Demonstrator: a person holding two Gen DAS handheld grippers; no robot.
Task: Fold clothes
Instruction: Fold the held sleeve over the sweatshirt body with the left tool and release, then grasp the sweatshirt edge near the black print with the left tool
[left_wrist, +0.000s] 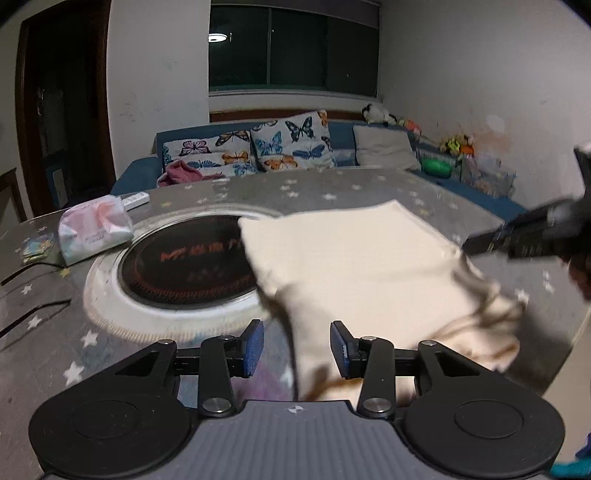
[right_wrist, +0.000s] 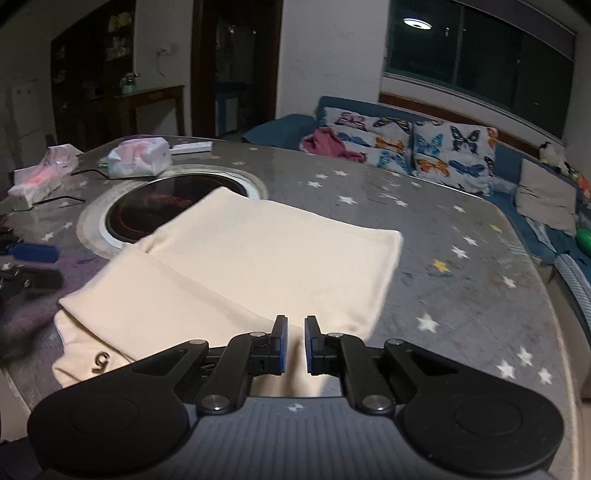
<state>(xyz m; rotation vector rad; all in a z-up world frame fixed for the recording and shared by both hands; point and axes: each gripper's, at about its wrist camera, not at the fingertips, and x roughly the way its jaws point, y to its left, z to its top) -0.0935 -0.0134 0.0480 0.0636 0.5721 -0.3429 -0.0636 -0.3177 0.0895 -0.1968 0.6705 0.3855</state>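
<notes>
Left gripper (left_wrist: 297, 349) stood with jaws wide apart and empty, the near edge of the cream garment (left_wrist: 354, 266) lying just beyond and partly between its blue pads (left_wrist: 253, 349); right gripper (right_wrist: 295, 343) had jaws nearly together with a slim gap, low over the garment's near edge, cloth showing in the gap, though whether it was pinched could not be told. The garment lay folded flat on the grey star-print table (right_wrist: 461, 229), its far corner overlapping the round black hotplate (right_wrist: 147, 210). Farther off sat a tissue pack (right_wrist: 138, 157), then the blue sofa (right_wrist: 509, 155) with butterfly cushions (right_wrist: 452, 155).
</notes>
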